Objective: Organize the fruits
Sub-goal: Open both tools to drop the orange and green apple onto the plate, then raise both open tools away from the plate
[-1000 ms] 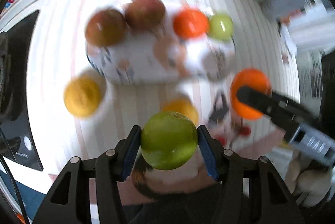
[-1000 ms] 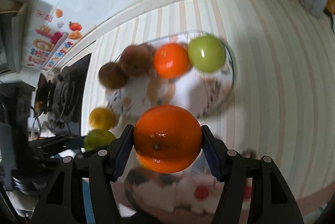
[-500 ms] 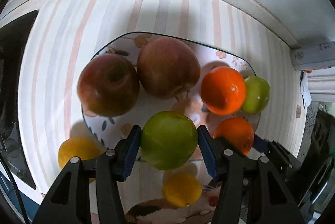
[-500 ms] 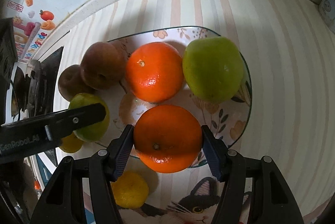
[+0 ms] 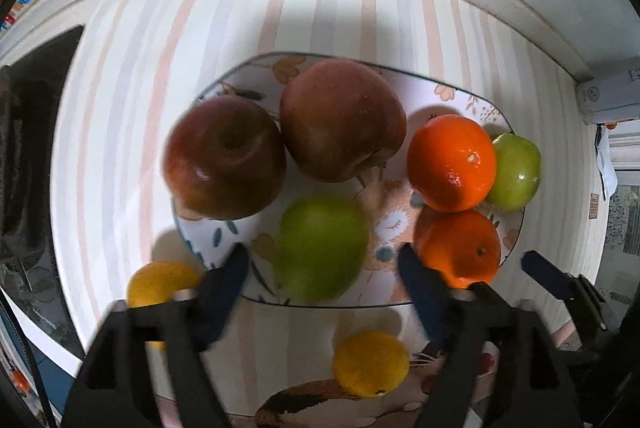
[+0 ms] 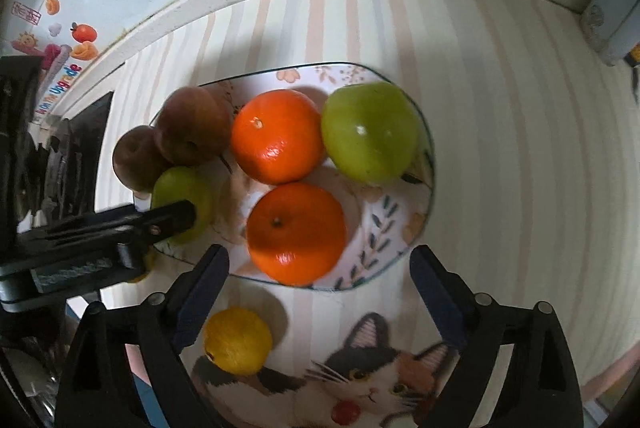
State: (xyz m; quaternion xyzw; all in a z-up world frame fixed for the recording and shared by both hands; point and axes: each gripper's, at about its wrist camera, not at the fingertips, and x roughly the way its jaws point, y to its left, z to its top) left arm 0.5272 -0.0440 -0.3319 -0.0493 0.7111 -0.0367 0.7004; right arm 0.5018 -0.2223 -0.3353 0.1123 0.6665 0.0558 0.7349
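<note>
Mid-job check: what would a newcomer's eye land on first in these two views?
The floral plate crowded with fruit: two red apples, two oranges, two green apples. Both grippers hang open over its near edge, the left gripper astride a green apple, the right gripper astride an orange.

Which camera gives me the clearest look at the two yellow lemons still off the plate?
Left wrist view: both lemons show, one behind the left tongs' finger beside the plate, the other on the cat mat. Right wrist view shows only that second lemon clearly.
</note>
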